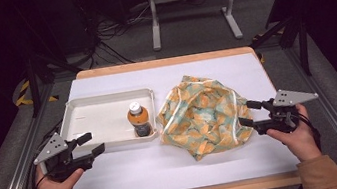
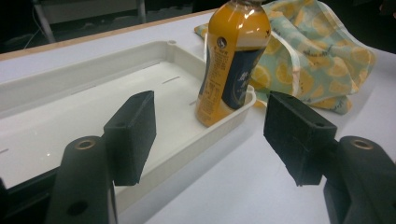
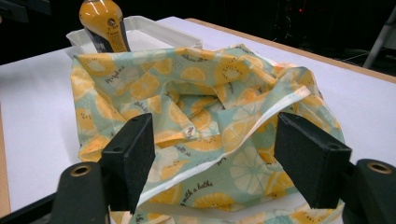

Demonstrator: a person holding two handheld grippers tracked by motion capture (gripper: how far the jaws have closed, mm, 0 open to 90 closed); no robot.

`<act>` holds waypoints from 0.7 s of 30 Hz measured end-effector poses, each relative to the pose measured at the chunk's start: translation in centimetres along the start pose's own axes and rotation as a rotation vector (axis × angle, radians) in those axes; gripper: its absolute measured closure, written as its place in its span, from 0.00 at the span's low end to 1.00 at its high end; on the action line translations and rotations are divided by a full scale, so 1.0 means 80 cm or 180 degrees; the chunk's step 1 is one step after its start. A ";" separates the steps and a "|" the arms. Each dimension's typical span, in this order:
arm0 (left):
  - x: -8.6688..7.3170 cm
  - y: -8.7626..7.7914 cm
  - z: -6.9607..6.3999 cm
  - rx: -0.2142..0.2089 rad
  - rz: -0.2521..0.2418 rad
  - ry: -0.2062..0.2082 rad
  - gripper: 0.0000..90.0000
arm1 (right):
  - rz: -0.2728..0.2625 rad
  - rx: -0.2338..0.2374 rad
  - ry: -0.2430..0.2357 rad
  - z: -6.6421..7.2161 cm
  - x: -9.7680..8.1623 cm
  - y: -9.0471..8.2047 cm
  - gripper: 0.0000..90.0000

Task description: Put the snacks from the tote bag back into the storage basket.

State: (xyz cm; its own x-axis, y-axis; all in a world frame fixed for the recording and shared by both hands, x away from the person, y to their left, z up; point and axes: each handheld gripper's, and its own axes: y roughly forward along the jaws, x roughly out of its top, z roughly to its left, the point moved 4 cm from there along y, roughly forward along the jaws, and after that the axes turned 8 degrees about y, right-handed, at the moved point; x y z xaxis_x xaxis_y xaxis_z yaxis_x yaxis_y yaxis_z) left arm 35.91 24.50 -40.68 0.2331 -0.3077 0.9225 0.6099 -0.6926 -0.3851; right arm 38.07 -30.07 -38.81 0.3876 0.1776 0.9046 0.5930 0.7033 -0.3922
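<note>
One bottle (image 1: 139, 119) in one tray (image 1: 90, 117), one fruit-print bag (image 1: 203, 114), two grippers apart

- Table (image 1: 133, 173): white top, edged in wood.
- Tray (image 1: 88, 102): white, shallow, laid on the left half.
- Cloth bag (image 1: 204, 117): citrus-printed, crumpled, laid just beside the tray's right end.

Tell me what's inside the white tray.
One orange bottle stands upright in the tray's near right corner. The rest of the floor looks bare. The spot right behind the bottle is hidden in the left gripper view, but the high view shows nothing there.
</note>
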 end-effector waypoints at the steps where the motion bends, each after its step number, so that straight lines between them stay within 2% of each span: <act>1: -0.004 0.001 0.000 -0.0003 0.0007 -0.0013 0.36 | 0.0013 -0.0017 -0.0001 -0.001 -0.002 0.000 0.33; 3: -0.012 0.004 -0.001 -0.0028 0.0015 -0.0072 0.35 | 0.0026 -0.0034 0.0002 -0.002 -0.005 -0.001 0.33; 6: -0.022 0.007 -0.001 -0.0010 0.0055 -0.0063 0.35 | 0.0026 -0.0043 0.0008 -0.003 -0.009 -0.003 0.33; 10: -0.032 0.011 -0.004 -0.0005 -0.0042 0.0012 0.39 | 0.0021 -0.0066 0.0022 -0.004 -0.016 -0.004 0.33; 13: -0.040 0.015 -0.002 0.0019 -0.0060 -0.0046 0.38 | 0.0023 -0.0060 0.0021 -0.005 -0.020 -0.002 0.32; 19: -0.050 0.021 0.001 0.0050 0.0025 -0.0080 0.37 | -0.0037 -0.0052 0.0010 -0.005 -0.028 -0.001 0.32; 21: -0.054 0.024 0.002 0.0028 0.0059 -0.0128 0.37 | -0.0074 -0.0063 0.0024 -0.007 -0.034 0.002 0.31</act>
State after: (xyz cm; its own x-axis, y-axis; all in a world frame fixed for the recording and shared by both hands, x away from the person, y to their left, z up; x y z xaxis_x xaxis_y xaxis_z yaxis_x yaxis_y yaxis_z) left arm 36.23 24.62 -45.43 0.2745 -0.2937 0.9156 0.6118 -0.6813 -0.4020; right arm 37.51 -30.86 -41.41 0.3789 0.1561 0.9122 0.6156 0.6934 -0.3744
